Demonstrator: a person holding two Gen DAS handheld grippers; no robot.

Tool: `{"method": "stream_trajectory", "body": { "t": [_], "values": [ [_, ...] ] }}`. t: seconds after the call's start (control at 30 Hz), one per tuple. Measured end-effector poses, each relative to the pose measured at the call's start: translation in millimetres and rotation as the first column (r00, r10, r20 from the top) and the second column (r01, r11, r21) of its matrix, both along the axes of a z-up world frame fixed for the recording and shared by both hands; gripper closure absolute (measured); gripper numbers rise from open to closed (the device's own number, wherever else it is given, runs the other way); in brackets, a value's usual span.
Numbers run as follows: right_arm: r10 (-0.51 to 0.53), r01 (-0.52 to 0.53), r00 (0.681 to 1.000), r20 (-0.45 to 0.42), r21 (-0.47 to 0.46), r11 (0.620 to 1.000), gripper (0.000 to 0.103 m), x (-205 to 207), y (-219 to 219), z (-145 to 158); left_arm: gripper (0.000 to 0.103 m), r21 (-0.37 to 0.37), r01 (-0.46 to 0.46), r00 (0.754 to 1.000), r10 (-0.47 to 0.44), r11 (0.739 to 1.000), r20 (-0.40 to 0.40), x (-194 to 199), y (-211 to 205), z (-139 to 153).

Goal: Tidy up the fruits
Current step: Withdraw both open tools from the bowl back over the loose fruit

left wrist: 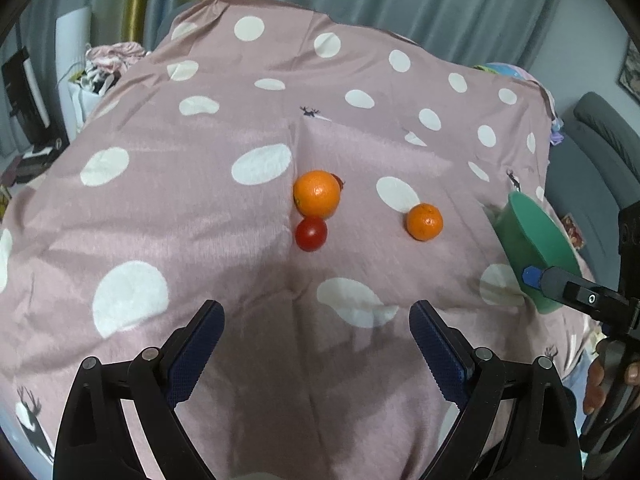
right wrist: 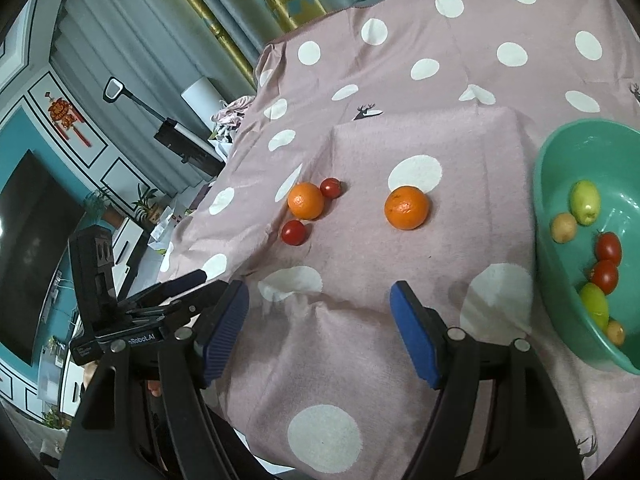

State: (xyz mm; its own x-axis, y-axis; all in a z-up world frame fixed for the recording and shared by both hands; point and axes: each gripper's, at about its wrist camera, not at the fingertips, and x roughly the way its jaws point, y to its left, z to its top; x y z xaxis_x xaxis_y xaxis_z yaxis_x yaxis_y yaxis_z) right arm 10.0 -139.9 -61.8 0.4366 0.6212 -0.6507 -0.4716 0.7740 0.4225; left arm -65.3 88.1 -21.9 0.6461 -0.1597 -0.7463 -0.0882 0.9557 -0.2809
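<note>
A: Left wrist view, what is listed?
B: Left gripper (left wrist: 316, 354), jaws wide, nothing held. Ahead: large round orange (left wrist: 317, 193) touching a small red tomato (left wrist: 311, 233).

A: Right wrist view?
B: Right gripper (right wrist: 320, 330), jaws apart, empty. Right of them: green plastic bowl (right wrist: 560, 280) of fruit.

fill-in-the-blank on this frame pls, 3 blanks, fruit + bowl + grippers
1. The number of oranges lying on the dotted cloth is ____.
2. The bowl holding fruit is ____ in colour.
3. Between the left gripper fingers there is ____, and the right gripper is likewise open.

Missing words: two; green; nothing
</note>
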Motion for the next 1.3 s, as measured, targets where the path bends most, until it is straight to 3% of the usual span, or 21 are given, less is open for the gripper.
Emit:
{"method": "stream_trajectory", "body": {
  "t": [0.8, 0.97, 1.3],
  "values": [
    [-0.001, -0.001, 1.000, -0.025, -0.058, 0.998, 0.029, 18.7, 27.1, -5.5, 0.010, -0.143, 0.058, 0.997, -0.049, 0.988, 0.062, 14.1, 19.7, -3.4],
    [-0.011, 0.009, 1.000, -0.025, -0.060, 0.998, 0.029, 22.7, 26.9, -6.9, 0.010, -0.141, 0.064, 0.996, -0.054, 0.988, 0.072, 16.1, 22.1, -5.6],
    [-0.022, 0.021, 0.999, -0.036, -0.046, 0.999, 0.029, 31.7, 22.3, -13.8, 0.010, -0.195, 0.128, 0.985, -0.102, 0.972, 0.137, 23.2, 19.0, 2.4]
  ]
}}
